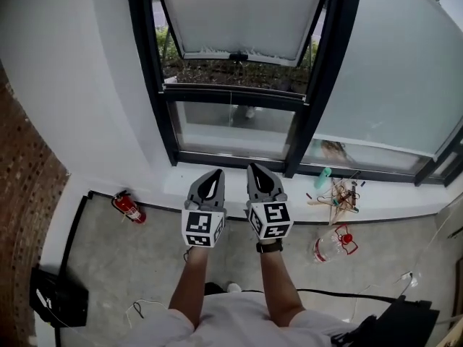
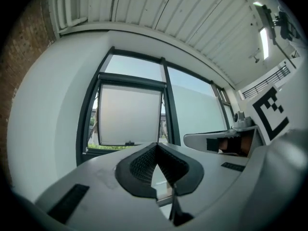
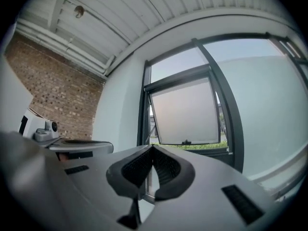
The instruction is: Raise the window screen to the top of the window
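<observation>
The window screen (image 1: 242, 13) is a pale frosted panel in the black window frame (image 1: 160, 85), with a small dark handle (image 1: 238, 56) on its bottom edge and greenery showing below it. Both grippers hang side by side well short of the window, apart from it. My left gripper (image 1: 212, 173) is shut with nothing in it, and my right gripper (image 1: 257, 168) is likewise shut and empty. From the left gripper (image 2: 156, 146) the screen (image 2: 130, 114) lies ahead, slightly left. From the right gripper (image 3: 152, 148) the screen (image 3: 185, 112) lies ahead, slightly right.
A red fire extinguisher (image 1: 128, 208) lies on the floor at the left by the wall. Wooden sticks and clutter (image 1: 340, 197) and a plastic bottle (image 1: 333, 244) lie at the right below the sill. A black box (image 1: 58, 295) sits beside the brick wall (image 1: 22, 194).
</observation>
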Action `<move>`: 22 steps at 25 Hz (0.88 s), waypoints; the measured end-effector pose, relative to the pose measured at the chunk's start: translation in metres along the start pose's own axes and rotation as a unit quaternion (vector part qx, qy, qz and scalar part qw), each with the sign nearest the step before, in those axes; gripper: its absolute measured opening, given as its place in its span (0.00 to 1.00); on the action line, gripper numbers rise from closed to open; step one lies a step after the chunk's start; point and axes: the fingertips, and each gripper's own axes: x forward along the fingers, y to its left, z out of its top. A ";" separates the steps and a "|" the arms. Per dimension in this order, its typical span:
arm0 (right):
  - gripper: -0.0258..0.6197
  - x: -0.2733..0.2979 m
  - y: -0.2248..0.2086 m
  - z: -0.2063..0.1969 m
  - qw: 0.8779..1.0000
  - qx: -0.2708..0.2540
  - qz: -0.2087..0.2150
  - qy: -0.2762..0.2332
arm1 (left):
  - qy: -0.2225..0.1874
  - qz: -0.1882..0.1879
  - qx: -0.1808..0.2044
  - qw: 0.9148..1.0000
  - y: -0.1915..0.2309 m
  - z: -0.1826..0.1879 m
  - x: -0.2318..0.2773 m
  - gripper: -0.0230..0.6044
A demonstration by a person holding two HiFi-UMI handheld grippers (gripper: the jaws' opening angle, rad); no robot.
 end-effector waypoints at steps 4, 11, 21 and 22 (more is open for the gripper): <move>0.04 0.042 -0.005 -0.033 0.999 0.018 0.012 0.032 | 0.031 0.013 0.001 0.999 0.032 -0.029 0.025 0.03; 0.04 0.149 -0.031 -0.063 0.999 0.013 -0.003 0.052 | 0.029 -0.014 -0.021 0.999 0.101 -0.057 0.112 0.03; 0.04 0.308 -0.060 -0.050 0.998 -0.013 -0.052 0.037 | 0.006 -0.065 0.028 0.997 0.217 -0.051 0.246 0.03; 0.04 0.318 -0.060 -0.059 0.997 -0.013 -0.054 0.047 | 0.008 -0.068 0.013 0.998 0.226 -0.058 0.254 0.03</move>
